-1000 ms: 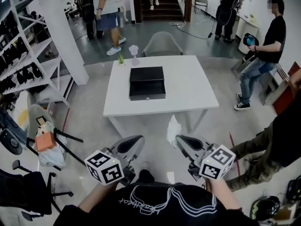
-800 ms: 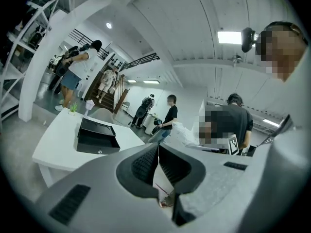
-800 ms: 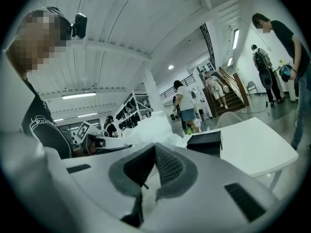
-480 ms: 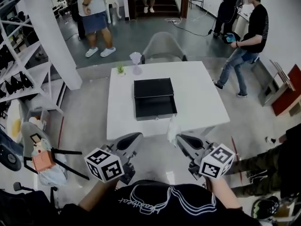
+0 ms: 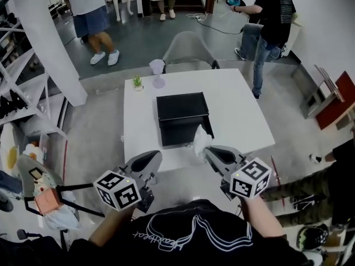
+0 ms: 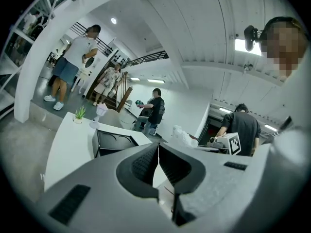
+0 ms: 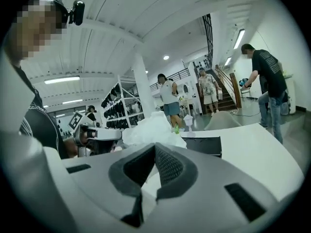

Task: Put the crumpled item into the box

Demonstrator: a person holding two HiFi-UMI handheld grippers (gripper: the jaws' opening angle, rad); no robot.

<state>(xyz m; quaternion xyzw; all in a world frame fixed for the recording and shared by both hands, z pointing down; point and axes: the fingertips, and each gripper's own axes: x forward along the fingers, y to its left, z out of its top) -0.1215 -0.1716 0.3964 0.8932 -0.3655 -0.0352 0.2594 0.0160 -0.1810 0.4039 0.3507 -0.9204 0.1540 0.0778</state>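
Head view: a white counter (image 5: 233, 115) carries a black box (image 5: 182, 118) at its middle, with a small potted plant (image 5: 137, 82) and a pale vase (image 5: 158, 71) near its far edge. A grey chair (image 5: 187, 47) stands behind it, and a person (image 5: 272, 21) is by its far right corner. Nothing lies between the grippers and the box. The right gripper (image 5: 208, 150) holds the white crumpled item (image 5: 201, 142) against the box's near side, long axis rising from the fingers toward the box. The left gripper (image 5: 152, 155) hangs alongside.

Left gripper view: the fingers (image 6: 146, 161) meet with nothing between them.

Right gripper view: the fingers (image 7: 167, 165) are clamped on the crumpled item's lower part, and it bunches upward.
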